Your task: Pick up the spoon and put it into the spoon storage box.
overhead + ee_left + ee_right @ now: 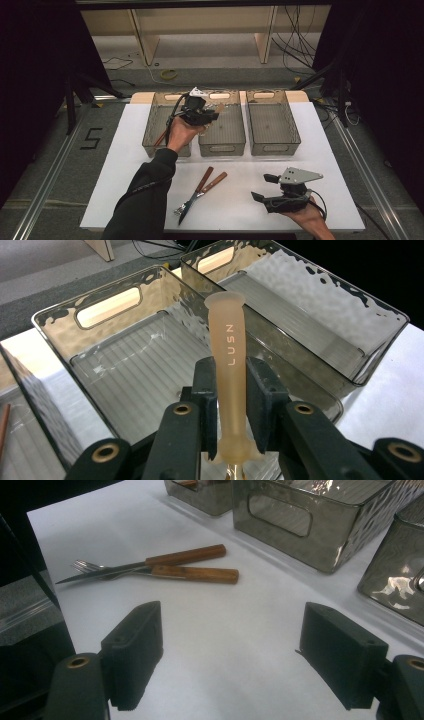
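Note:
My left gripper (pixel 202 114) hangs over the middle grey bin (pixel 222 142), shut on a pale peach utensil handle (pixel 231 365) marked LUSN. The handle sticks out past the jaws, and the utensil's working end is hidden below them. On the white table in front of the bins lie a knife and a fork (pixel 202 187) with wooden handles (pixel 192 573), crossed over each other. My right gripper (pixel 263 187) rests low at the front right of the table. Its jaws (pixel 235 650) stand wide open with nothing between them.
Three translucent grey bins stand in a row at the back of the table (pixel 115 190). The left bin (pixel 150 145) holds a wooden-handled utensil (pixel 161 136). No contents are visible in the right bin (pixel 272 145). Shelving and cables lie beyond the table.

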`<state>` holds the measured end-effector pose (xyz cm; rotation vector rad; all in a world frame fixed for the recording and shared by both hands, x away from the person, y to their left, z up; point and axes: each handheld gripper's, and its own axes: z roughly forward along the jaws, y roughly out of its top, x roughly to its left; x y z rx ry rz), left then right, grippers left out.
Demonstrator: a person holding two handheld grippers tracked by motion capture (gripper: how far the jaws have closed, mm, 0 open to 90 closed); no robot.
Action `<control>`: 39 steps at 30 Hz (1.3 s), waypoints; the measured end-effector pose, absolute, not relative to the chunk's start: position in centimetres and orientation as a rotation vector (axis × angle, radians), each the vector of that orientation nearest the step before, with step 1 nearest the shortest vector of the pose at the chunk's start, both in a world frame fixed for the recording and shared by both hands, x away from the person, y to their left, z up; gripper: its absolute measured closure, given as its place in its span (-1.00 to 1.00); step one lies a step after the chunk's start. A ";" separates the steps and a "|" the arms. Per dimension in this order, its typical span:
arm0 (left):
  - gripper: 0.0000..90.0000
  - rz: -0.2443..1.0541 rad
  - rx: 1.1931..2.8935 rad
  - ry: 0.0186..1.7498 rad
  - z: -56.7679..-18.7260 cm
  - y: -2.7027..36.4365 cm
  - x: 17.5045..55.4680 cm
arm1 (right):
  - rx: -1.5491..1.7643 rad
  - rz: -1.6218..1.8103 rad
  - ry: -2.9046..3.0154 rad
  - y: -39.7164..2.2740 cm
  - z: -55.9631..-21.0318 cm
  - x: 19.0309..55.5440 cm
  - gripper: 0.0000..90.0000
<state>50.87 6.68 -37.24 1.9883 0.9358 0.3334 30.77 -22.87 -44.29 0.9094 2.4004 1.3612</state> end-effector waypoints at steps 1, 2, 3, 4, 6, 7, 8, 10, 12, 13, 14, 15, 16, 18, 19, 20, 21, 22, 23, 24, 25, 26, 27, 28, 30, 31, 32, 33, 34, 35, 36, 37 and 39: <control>0.68 0.329 1.985 0.939 -37.3 6.6 51.0 | 0.907 1.360 2.402 -22.9 -44.3 30.8 -0.42; 0.68 0.330 1.987 0.943 -37.5 6.5 51.1 | 0.909 1.359 2.402 -22.9 -44.3 30.8 -0.42; 0.68 0.327 1.993 0.945 -37.6 6.4 51.2 | 0.912 1.360 2.401 -22.9 -44.3 30.8 -0.42; 0.68 0.324 1.998 0.947 -37.7 6.2 51.3 | 0.909 1.359 2.403 -22.9 -44.3 30.8 -0.42; 0.68 0.327 2.000 0.951 -38.0 6.0 51.4 | 0.907 1.361 2.404 -22.9 -44.3 30.7 -0.42; 0.68 0.325 2.000 0.953 -38.1 5.9 51.5 | 0.908 1.362 2.404 -22.9 -44.3 30.7 -0.42; 0.68 0.330 1.999 0.957 -38.2 5.8 51.6 | 0.908 1.361 2.403 -22.9 -44.3 30.7 -0.42; 0.67 0.327 1.994 0.960 -38.4 5.7 51.8 | 0.910 1.359 2.403 -22.9 -44.3 30.8 -0.42; 0.67 0.326 1.986 0.965 -38.5 5.7 51.8 | 0.909 1.359 2.404 -22.9 -44.3 30.7 -0.42; 0.67 0.323 1.986 0.966 -38.6 5.6 51.9 | 0.908 1.360 2.404 -22.9 -44.3 30.7 -0.42; 0.67 0.322 1.983 0.966 -38.7 5.5 51.8 | 0.908 1.359 2.405 -22.9 -44.3 30.7 -0.42; 0.67 0.323 1.987 0.965 -38.8 5.4 51.8 | 0.908 1.359 2.405 -22.9 -44.3 30.7 -0.42; 0.67 0.325 1.988 0.967 -39.0 5.3 51.8 | 0.908 1.359 2.405 -22.9 -44.3 30.7 -0.42; 0.67 0.320 1.992 0.973 -39.3 5.2 51.9 | 0.907 1.361 2.404 -22.9 -44.3 30.7 -0.42; 0.67 0.321 1.996 0.975 -39.4 5.1 51.9 | 0.908 1.361 2.404 -22.9 -44.3 30.7 -0.42; 0.67 0.322 1.994 0.976 -39.5 5.0 52.0 | 0.907 1.360 2.404 -22.9 -44.3 30.7 -0.42; 0.67 0.320 1.997 0.976 -39.6 5.0 52.0 | 0.907 1.359 2.405 -22.9 -44.3 30.7 -0.42; 0.66 0.321 1.998 0.976 -39.8 4.8 52.0 | 0.907 1.361 2.405 -22.9 -44.3 30.7 -0.42; 0.66 0.322 2.004 0.975 -39.8 4.8 52.0 | 0.907 1.360 2.405 -22.9 -44.3 30.7 -0.42; 0.66 0.327 2.005 0.976 -39.9 4.7 52.0 | 0.907 1.361 2.405 -22.9 -44.3 30.7 -0.42; 0.66 0.331 2.002 0.977 -40.0 4.7 52.0 | 0.906 1.361 2.404 -22.9 -44.3 30.7 -0.42; 0.66 0.333 1.995 0.981 -40.0 4.7 52.1 | 0.907 1.360 2.404 -22.9 -44.3 30.7 -0.42; 0.65 0.339 1.990 0.984 -40.1 4.7 52.1 | 0.907 1.361 2.405 -22.9 -44.3 30.7 -0.42; 0.65 0.349 1.987 0.989 -40.1 4.8 52.2 | 0.905 1.363 2.405 -22.9 -44.3 30.7 -0.42; 0.53 0.339 1.977 1.006 -40.2 4.8 52.3 | 0.908 1.361 2.405 -22.9 -44.3 30.7 -0.42; 0.33 0.319 1.977 1.017 -40.2 4.7 52.3 | 0.908 1.361 2.405 -22.9 -44.3 30.7 -0.42; 0.14 0.312 1.977 1.018 -40.1 4.8 52.2 | 0.908 1.362 2.406 -22.9 -44.3 30.6 -0.42; 0.07 0.313 1.967 1.012 -40.0 4.8 52.1 | 0.908 1.362 2.405 -22.9 -44.3 30.6 -0.42; 0.04 0.314 1.960 1.006 -39.8 4.9 52.0 | 0.908 1.363 2.404 -22.9 -44.3 30.7 -0.42; -0.01 0.309 1.954 1.007 -39.6 5.0 51.9 | 0.909 1.363 2.404 -22.9 -44.4 30.7 -0.42; -0.07 0.301 1.951 1.010 -39.4 5.0 51.8 | 0.909 1.360 2.404 -22.9 -44.3 30.7 -0.42; -0.12 0.293 1.958 1.008 -39.2 5.1 51.6 | 0.909 1.361 2.403 -22.9 -44.3 30.7 -0.42; -0.19 0.296 1.969 0.996 -39.0 5.2 51.3 | 0.907 1.361 2.402 -22.9 -44.3 30.6 -0.42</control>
